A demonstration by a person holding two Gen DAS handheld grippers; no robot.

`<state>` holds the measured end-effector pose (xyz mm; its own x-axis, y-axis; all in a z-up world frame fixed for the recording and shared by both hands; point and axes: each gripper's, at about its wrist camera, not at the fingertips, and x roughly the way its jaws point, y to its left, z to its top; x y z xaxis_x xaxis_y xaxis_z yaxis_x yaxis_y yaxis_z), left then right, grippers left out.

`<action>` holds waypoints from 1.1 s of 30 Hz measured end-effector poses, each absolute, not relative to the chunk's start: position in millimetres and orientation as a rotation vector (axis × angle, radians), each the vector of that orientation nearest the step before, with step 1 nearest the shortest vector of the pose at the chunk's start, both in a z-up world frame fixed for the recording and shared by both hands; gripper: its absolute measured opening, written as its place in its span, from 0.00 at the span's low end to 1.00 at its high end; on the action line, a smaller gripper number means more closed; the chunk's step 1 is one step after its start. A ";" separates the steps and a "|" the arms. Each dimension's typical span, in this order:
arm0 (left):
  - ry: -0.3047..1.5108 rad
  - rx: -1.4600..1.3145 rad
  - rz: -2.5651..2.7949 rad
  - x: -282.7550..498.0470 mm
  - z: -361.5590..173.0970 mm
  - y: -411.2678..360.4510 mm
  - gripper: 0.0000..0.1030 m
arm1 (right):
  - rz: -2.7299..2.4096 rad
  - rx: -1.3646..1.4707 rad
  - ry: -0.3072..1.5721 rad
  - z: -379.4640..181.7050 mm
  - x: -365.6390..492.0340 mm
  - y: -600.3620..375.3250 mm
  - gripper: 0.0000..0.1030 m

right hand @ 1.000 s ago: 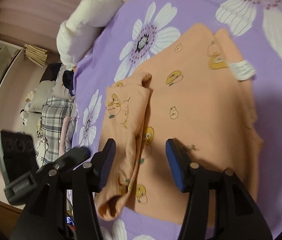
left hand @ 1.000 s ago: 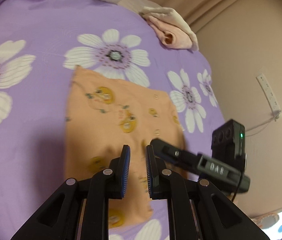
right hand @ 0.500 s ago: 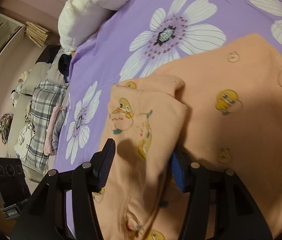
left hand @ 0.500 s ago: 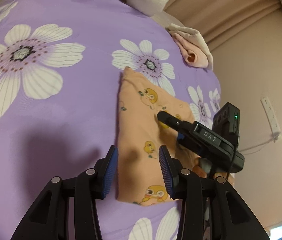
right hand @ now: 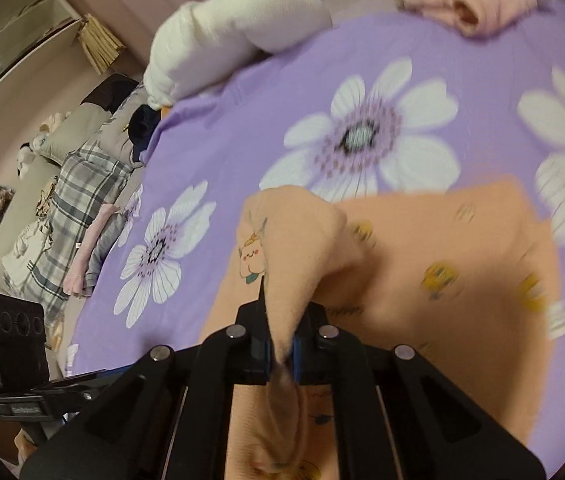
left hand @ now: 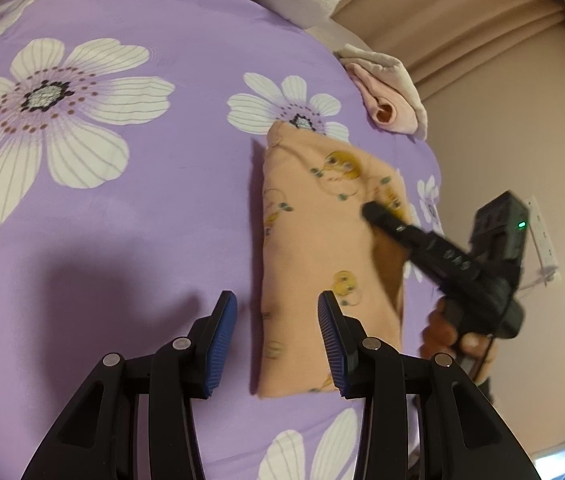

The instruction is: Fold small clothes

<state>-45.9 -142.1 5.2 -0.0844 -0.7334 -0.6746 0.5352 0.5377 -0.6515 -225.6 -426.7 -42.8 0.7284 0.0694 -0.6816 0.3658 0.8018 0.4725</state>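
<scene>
A small orange garment with yellow cartoon prints lies partly folded on the purple flowered bed sheet. My left gripper is open above the garment's near left edge, holding nothing. My right gripper is shut on a raised fold of the orange garment, lifting it above the flat part. The right gripper also shows in the left wrist view, over the garment's right side.
A folded pink garment lies at the bed's far corner. A white pillow or blanket lies at the head. Plaid and other clothes are piled beside the bed. A wall with a power strip stands at the right.
My right gripper has closed on the garment's folded edge and lifted it. My left gripper has opened and drawn back to the garment's near left edge.
</scene>
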 end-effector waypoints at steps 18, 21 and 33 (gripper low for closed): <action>1.237 0.009 -1.243 -99.6 15.3 -240.2 0.39 | -0.394 0.644 0.787 -50.3 -290.3 -500.1 0.08; 1.240 0.095 -1.253 -114.3 4.8 -257.4 0.39 | -0.375 0.703 0.780 -66.9 -296.3 -505.8 0.11; 1.276 0.157 -1.244 -120.2 -16.7 -268.0 0.38 | -0.185 0.937 0.635 -80.9 -285.4 -538.6 0.39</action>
